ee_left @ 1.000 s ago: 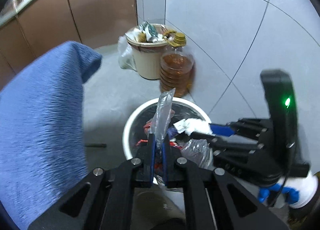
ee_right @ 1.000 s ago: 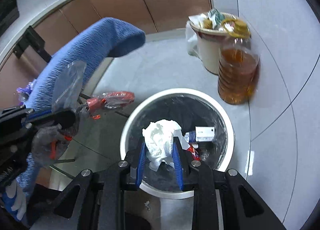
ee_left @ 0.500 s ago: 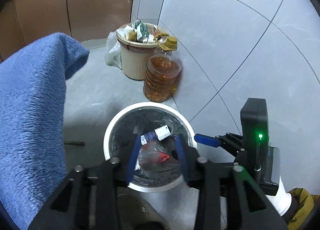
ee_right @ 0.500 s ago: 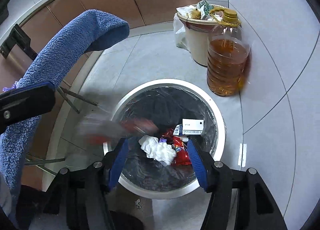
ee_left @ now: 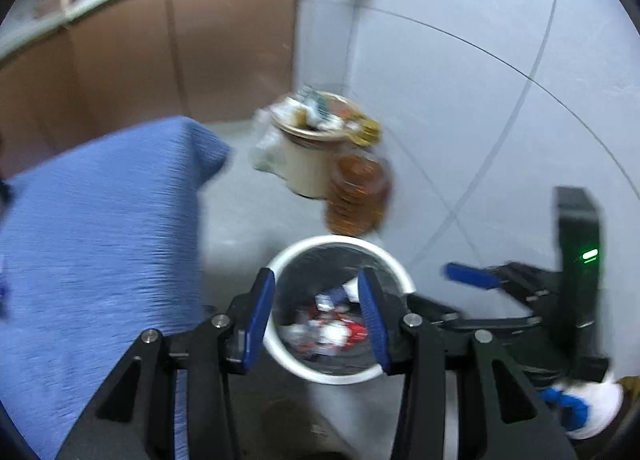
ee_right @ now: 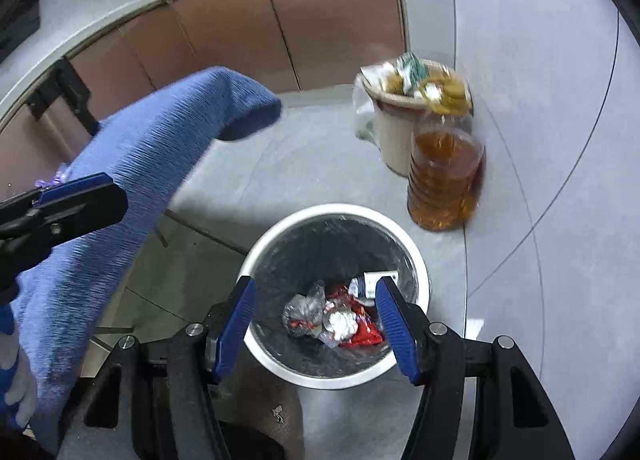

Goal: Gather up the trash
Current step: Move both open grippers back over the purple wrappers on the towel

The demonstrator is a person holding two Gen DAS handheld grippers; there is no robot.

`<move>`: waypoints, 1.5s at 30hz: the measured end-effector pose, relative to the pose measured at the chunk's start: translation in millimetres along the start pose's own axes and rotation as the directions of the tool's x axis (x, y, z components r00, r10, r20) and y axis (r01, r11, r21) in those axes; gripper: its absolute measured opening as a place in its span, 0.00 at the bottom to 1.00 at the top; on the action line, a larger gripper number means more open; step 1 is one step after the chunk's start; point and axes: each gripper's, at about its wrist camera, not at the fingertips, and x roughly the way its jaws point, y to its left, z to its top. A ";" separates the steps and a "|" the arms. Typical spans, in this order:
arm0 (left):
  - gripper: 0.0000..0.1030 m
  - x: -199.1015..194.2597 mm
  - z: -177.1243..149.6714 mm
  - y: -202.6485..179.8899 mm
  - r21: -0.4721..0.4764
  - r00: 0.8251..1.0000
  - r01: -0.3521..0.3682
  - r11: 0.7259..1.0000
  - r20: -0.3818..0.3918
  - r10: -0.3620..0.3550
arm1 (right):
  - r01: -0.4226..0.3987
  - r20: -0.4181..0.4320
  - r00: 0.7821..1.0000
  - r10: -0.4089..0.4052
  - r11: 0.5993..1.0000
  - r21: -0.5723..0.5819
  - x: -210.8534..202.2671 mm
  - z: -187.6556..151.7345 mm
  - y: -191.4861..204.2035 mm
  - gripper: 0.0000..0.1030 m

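The trash is seen lying inside the white bin, beneath the left gripper and right gripper, both just opened and empty, so the bin could be knocked over if either were swung low.

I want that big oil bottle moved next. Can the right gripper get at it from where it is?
Probably yes. The right gripper is open and empty above the white bin, and the oil bottle stands just beyond the bin with bare floor between. Only the overfull beige bin crowds its far side.
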 end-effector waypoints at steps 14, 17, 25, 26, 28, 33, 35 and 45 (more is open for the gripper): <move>0.49 -122.5 -54.6 95.6 -0.167 0.917 -0.350 0.922 0.138 0.374 | -0.126 0.132 0.979 0.157 0.967 -0.221 -62.8 26.4 118.2 0.65; 0.50 -142.4 -69.6 114.3 -0.213 0.888 -0.404 0.889 0.142 0.438 | -0.157 0.135 0.971 0.199 0.950 -0.270 -66.9 28.3 148.5 0.66; 0.50 -189.7 -110.9 156.0 -0.323 0.838 -0.467 0.823 0.135 0.529 | -0.211 0.109 0.958 0.267 0.906 -0.366 -68.3 26.8 208.9 0.66; 0.50 -193.5 -115.1 160.8 -0.335 0.834 -0.470 0.817 0.134 0.535 | -0.212 0.108 0.957 0.270 0.903 -0.375 -71.0 24.5 216.2 0.66; 0.50 -200.1 -123.2 169.6 -0.353 0.824 -0.480 0.803 0.132 0.551 | -0.219 0.101 0.955 0.279 0.891 -0.398 -72.8 23.8 229.6 0.66; 0.51 -215.9 -142.2 187.6 -0.398 0.814 -0.481 0.781 0.128 0.567 | -0.226 0.086 0.952 0.293 0.866 -0.446 -76.4 22.1 259.2 0.67; 0.51 -222.2 -150.1 193.3 -0.416 0.810 -0.479 0.773 0.130 0.572 | -0.225 0.081 0.952 0.294 0.859 -0.461 -77.8 21.0 269.0 0.67; 0.51 -232.5 -176.7 227.3 -0.474 0.809 -0.467 0.747 0.112 0.577 | -0.226 0.052 0.953 0.297 0.818 -0.528 -76.5 19.1 315.3 0.68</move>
